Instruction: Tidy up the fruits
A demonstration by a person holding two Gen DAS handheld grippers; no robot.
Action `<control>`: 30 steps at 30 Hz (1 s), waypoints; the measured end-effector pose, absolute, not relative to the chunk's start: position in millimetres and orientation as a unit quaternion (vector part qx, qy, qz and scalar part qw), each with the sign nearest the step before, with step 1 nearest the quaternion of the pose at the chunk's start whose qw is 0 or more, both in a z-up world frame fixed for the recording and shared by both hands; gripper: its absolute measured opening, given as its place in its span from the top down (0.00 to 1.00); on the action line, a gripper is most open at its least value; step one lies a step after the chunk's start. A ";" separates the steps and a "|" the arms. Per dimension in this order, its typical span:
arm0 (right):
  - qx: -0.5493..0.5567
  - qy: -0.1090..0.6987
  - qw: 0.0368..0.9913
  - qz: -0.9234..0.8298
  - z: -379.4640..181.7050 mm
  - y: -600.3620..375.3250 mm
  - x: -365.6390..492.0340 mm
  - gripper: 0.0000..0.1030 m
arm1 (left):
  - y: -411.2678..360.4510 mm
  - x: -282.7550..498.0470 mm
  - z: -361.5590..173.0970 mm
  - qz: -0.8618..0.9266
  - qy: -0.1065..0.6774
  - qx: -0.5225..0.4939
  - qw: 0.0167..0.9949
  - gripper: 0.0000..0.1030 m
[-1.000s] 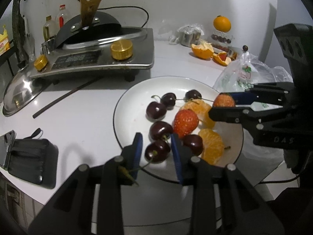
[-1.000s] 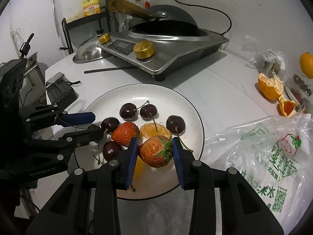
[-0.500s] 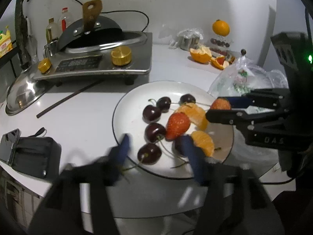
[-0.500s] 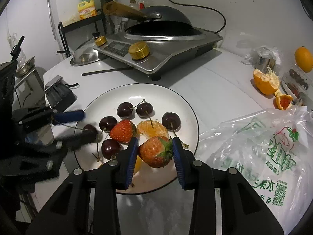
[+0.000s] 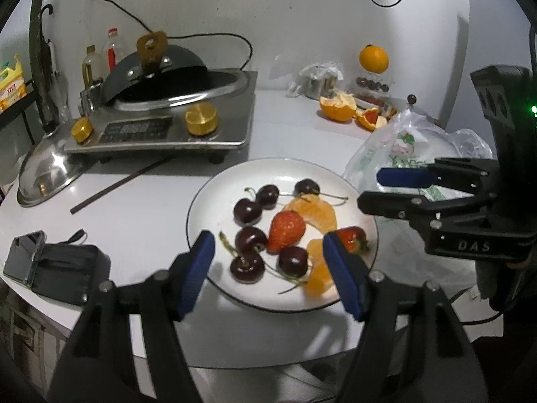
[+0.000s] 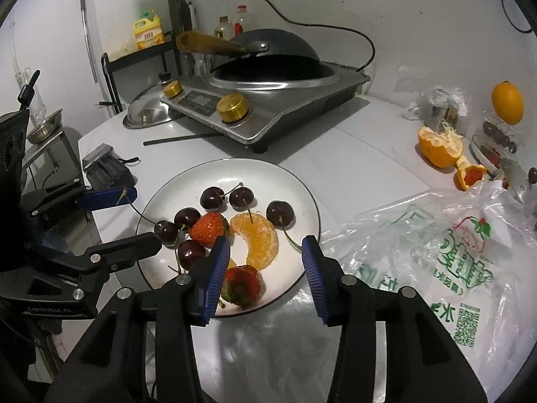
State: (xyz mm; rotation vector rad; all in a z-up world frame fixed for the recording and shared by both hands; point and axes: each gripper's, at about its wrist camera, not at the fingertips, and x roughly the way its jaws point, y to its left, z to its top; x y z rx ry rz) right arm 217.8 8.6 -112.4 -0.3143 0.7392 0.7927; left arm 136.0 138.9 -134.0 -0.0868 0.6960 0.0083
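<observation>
White plate (image 6: 303,198) on the worktop (image 6: 352,154) holds cherries, strawberries and orange segments. My left gripper (image 5: 268,270) fingers stand wide and empty. My right gripper (image 6: 265,268) fingers have just opened, empty, above a strawberry (image 6: 243,285).

Dim cool indoor light, soft shadows, heavy fisheye warp, dark corners

On your round white plate (image 6: 303,191) with a thin dark rim lie six dark red cherries (image 6: 212,198) with stems. Note two peeled orange tangerine pieces: one curved section (image 6: 260,238) near the middle, another (image 5: 317,273) by the near rim. One red strawberry (image 6: 208,225) lies among the cherries; a second (image 6: 242,285), green-capped, rests at the plate's edge.
</observation>
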 end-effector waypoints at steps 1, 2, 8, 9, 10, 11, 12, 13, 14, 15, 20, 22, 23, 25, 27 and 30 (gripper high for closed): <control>-0.148 0.348 0.846 0.375 -110.1 5.6 217.2 0.54 | 136.7 135.1 -131.5 0.004 0.339 -0.042 0.940 0.34; -0.146 0.346 0.848 0.374 -107.9 3.1 216.6 0.54 | 135.4 134.1 -129.4 0.004 0.337 -0.041 0.941 0.34; -0.137 0.330 0.860 0.363 -93.2 -19.9 211.1 0.54 | 120.0 131.9 -114.2 -0.003 0.320 -0.039 0.947 0.16; -0.134 0.328 0.863 0.361 -90.6 -24.8 210.4 0.54 | 117.4 131.1 -111.7 -0.004 0.316 -0.039 0.948 0.16; -0.131 0.325 0.866 0.357 -87.6 -30.5 209.7 0.53 | 113.1 130.2 -107.8 -0.005 0.312 -0.037 0.949 0.16; -0.128 0.323 0.868 0.355 -85.5 -34.8 209.0 0.52 | 109.3 129.9 -104.8 -0.006 0.309 -0.035 0.950 0.16; -0.124 0.320 0.871 0.352 -82.0 -40.9 208.3 0.48 | 106.3 130.0 -101.6 -0.006 0.305 -0.034 0.952 0.15; -0.121 0.316 0.874 0.349 -78.5 -46.6 207.7 0.48 | 102.6 128.9 -97.7 -0.006 0.300 -0.032 0.953 0.15; -0.119 0.313 0.877 0.346 -75.4 -51.5 206.9 0.48 | 99.7 127.5 -94.3 -0.008 0.295 -0.032 0.955 0.14; -0.116 0.308 0.880 0.343 -71.5 -57.5 205.8 0.48 | 96.8 126.1 -90.9 -0.009 0.290 -0.031 0.956 0.13; -0.109 0.287 0.894 0.327 -53.6 -83.4 199.7 0.47 | 78.0 117.3 -68.6 -0.016 0.254 -0.025 0.967 0.05; -0.106 0.276 0.900 0.321 -45.6 -95.1 197.3 0.47 | 70.0 116.7 -60.1 -0.012 0.244 -0.022 0.969 0.05; -0.104 0.272 0.902 0.318 -42.6 -100.4 195.9 0.46 | 66.5 117.0 -57.0 -0.012 0.241 -0.021 0.970 0.05; -0.101 0.262 0.908 0.311 -34.8 -112.8 193.3 0.44 | 58.5 117.0 -49.5 -0.010 0.234 -0.020 0.972 0.04; -0.099 0.252 0.913 0.306 -27.3 -123.6 191.2 0.43 | 50.6 117.0 -42.0 -0.009 0.224 -0.021 0.974 0.04; -0.098 0.237 0.920 0.295 -15.7 -139.7 188.7 0.43 | 41.5 117.6 -31.3 -0.007 0.214 -0.025 0.977 0.04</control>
